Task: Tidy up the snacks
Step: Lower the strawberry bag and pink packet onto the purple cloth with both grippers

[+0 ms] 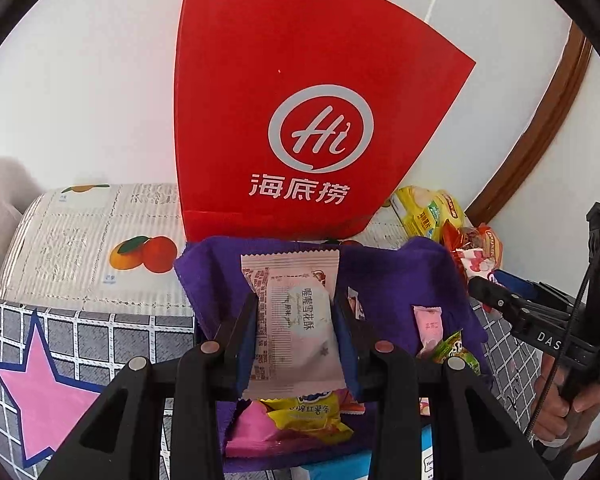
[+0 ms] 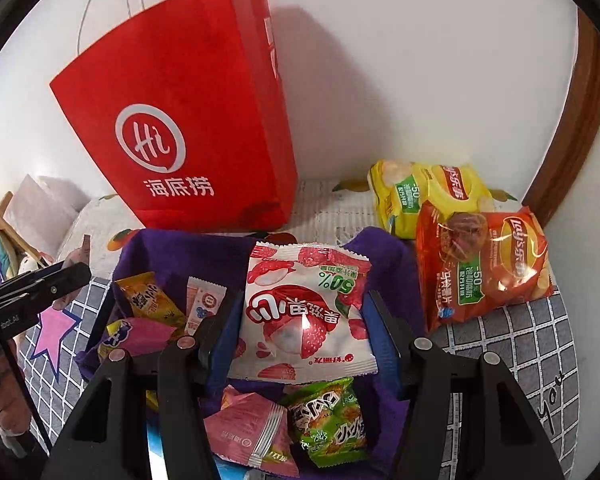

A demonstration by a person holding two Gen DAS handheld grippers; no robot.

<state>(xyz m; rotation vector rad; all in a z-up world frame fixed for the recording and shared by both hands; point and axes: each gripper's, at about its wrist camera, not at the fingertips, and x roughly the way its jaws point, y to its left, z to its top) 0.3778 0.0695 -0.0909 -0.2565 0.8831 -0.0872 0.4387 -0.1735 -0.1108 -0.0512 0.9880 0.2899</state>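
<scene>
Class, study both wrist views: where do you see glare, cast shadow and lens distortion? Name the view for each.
Right wrist view: a glare streak on the lychee candy packet in the right tool; the red paper bag casts a soft shadow on the wall. Left wrist view: fisheye bends the bag's edges and the brown wooden trim; corners vignette black.

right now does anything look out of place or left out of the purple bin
Yes: two Lay's crisp bags, the yellow one and the orange one, lie on the cloth outside the purple fabric bin, to its right, while the small snacks are inside. The red paper bag leans askew against the wall.
</scene>
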